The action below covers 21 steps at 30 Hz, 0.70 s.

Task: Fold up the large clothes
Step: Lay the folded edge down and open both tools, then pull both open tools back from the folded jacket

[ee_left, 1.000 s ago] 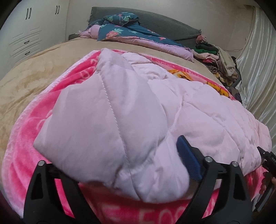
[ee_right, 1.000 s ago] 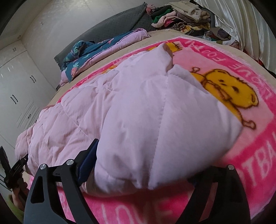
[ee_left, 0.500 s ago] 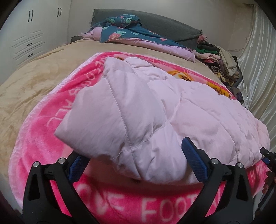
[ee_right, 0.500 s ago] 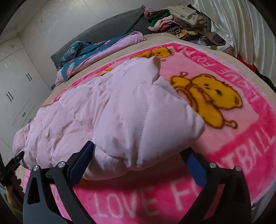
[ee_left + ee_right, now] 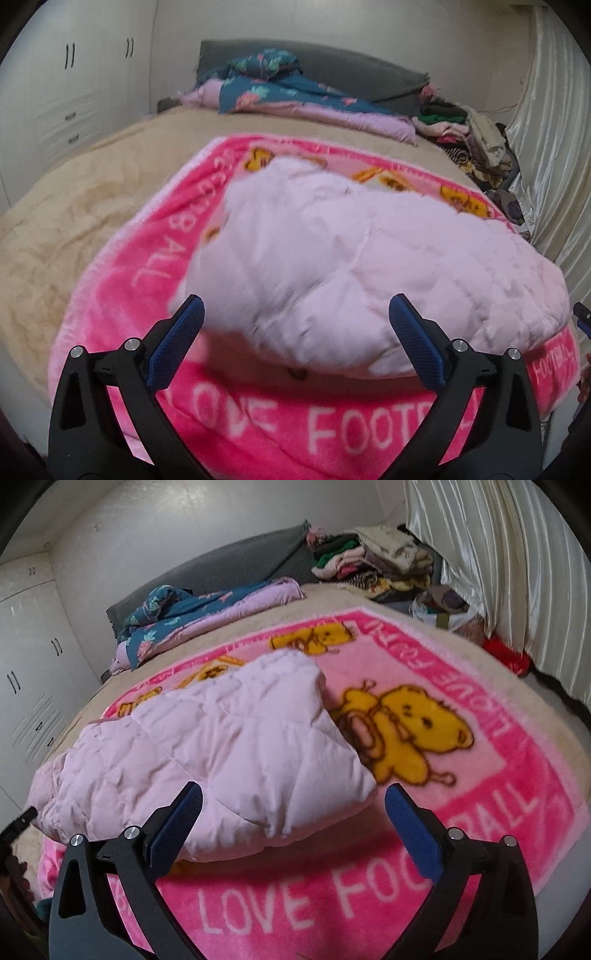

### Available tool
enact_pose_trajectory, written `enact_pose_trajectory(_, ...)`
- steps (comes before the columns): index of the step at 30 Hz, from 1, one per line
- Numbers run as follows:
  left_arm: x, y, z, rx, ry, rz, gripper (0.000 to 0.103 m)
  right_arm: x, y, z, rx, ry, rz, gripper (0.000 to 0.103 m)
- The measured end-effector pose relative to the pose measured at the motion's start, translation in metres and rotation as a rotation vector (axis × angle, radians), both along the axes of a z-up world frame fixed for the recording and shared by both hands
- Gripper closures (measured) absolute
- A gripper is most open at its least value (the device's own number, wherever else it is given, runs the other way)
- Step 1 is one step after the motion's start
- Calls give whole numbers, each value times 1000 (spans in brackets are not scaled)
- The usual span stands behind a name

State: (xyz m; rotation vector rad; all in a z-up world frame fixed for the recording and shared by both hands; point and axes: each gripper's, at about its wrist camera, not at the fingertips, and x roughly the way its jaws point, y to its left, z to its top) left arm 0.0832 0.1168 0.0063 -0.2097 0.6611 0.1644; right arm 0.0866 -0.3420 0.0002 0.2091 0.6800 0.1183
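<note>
Both tools I hold have just been opening, nothing between the fingers. Left gripper [image 5: 295,317]: fingers spread wide, clear of the pale pink quilted jacket [image 5: 362,266]. Right gripper [image 5: 293,801]: fingers likewise spread wide, the jacket's [image 5: 221,753] folded corner just beyond them, untouched. The jacket lies folded on the pink bear-print blanket [image 5: 424,849], close to the bed's near edge. Along the head of the bed: a teal floral quilt [image 5: 280,88]; at its far right corner, a pile of clothes [image 5: 373,565].
</note>
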Motion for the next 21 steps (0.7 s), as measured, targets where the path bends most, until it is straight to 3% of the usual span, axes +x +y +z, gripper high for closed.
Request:
enact_pose_trajectory(11,-25,-27,35,44,-76,-47,9,-32,32,41,-67,-136,87,4)
enact_pose_trajectory(21,-41,-53,37,46,-91,-103,9,-59,66,56,-90,-211,162,4)
